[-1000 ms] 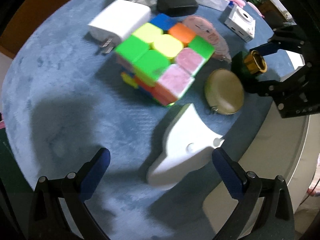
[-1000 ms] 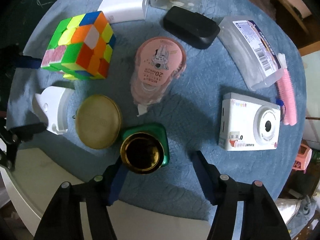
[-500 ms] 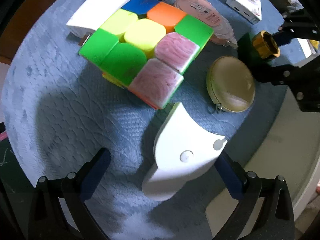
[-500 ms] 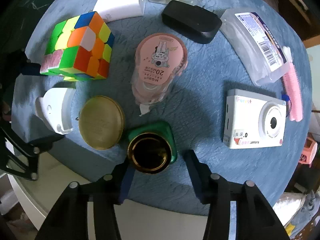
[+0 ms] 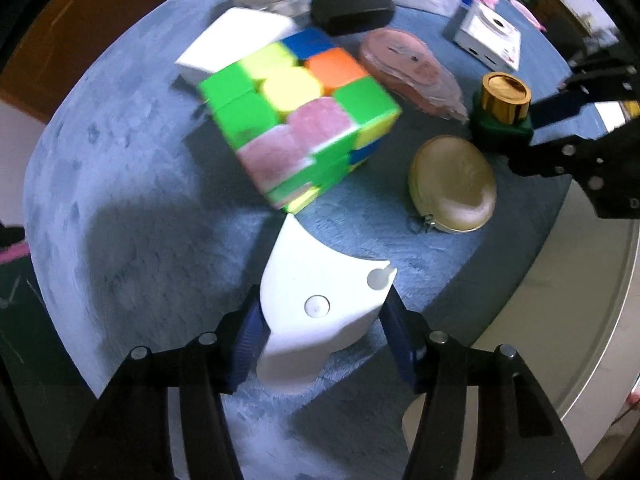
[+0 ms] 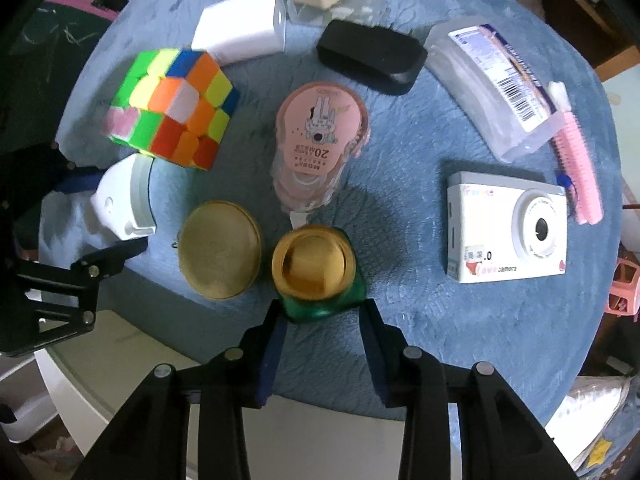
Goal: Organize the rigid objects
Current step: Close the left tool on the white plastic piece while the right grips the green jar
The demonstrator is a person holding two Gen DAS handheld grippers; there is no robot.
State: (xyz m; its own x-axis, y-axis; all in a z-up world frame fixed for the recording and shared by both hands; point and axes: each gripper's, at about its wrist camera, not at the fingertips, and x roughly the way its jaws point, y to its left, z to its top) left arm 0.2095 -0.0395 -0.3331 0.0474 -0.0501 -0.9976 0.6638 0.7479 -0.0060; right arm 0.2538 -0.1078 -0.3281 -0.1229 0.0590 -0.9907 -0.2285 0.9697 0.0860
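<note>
Blue plush cloth (image 6: 440,320) covers the round table (image 5: 560,320), and the rigid objects lie scattered over it. At its near left edge the left gripper (image 5: 320,336) points down with its blue pads against both sides of a white plastic piece (image 5: 316,304); its jaws are closing on that piece. At the near edge, right of that, the right gripper (image 6: 322,320) has a green bottle with a gold cap (image 6: 316,268) between its pads, which touch the green base, and these jaws are closing too. A flat gold round case (image 6: 220,248) lies between the two held things, just beside the bottle. Farther back on the left stands a colour cube (image 6: 172,108), with a white charger block (image 6: 240,32) behind it. A pink tape dispenser (image 6: 320,140) lies mid-cloth, a black case (image 6: 370,58) beyond it. On the right sit a white toy camera (image 6: 508,228), a clear plastic box (image 6: 492,88) and a pink brush (image 6: 576,160).
</note>
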